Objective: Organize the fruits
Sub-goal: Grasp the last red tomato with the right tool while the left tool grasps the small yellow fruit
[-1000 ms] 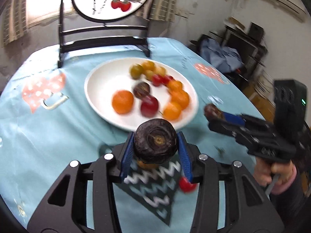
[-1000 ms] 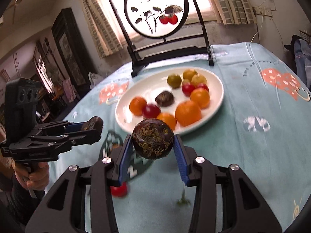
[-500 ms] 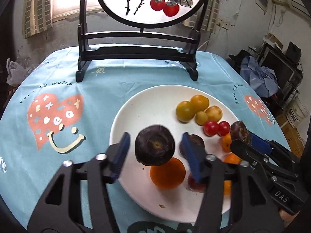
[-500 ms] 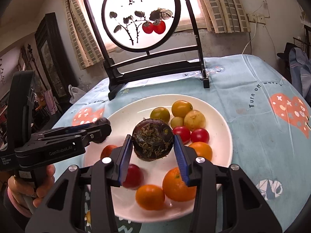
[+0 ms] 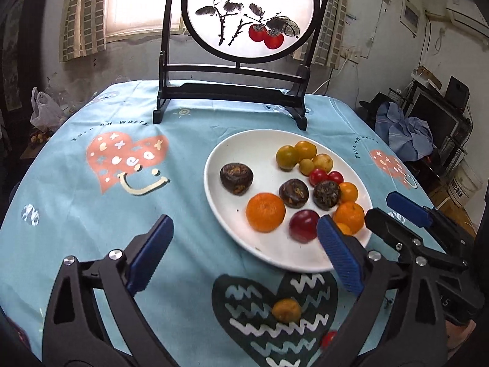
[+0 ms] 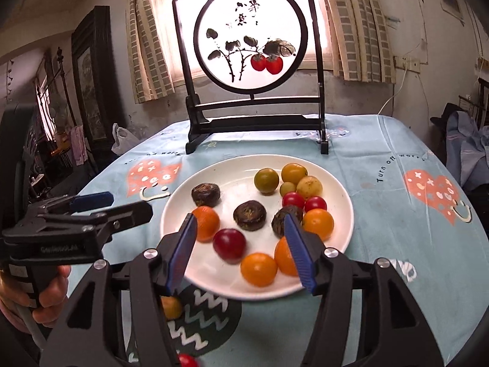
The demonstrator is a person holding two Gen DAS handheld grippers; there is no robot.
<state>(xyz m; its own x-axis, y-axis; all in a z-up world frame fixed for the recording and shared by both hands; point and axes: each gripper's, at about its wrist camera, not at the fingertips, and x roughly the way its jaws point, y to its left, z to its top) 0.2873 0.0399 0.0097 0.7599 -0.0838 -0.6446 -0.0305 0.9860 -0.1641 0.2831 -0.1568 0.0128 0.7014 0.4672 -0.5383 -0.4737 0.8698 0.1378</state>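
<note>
White plate [image 6: 226, 287]: three dark brown fruits [image 6: 249, 215], two cherry tomatoes [image 6: 292, 199]. Left tongs [image 5: 241, 250], right tongs [image 6: 241, 252] both opening, nothing between.

**Your bench and what sits on it**

You are looking at a bench [image 5: 91, 214] under a light blue cloth printed with hearts and lettering. A white plate [image 5: 232, 238] loaded with fruit rests on the cloth, right of centre in your left wrist view. Behind it stands a black-framed round screen [image 5: 232, 91] painted with red fruit. Nearer you, on a dark zigzag heart, lie a small orange fruit [image 5: 286, 310] and, close by, a small red tomato [image 5: 328, 338].
</note>
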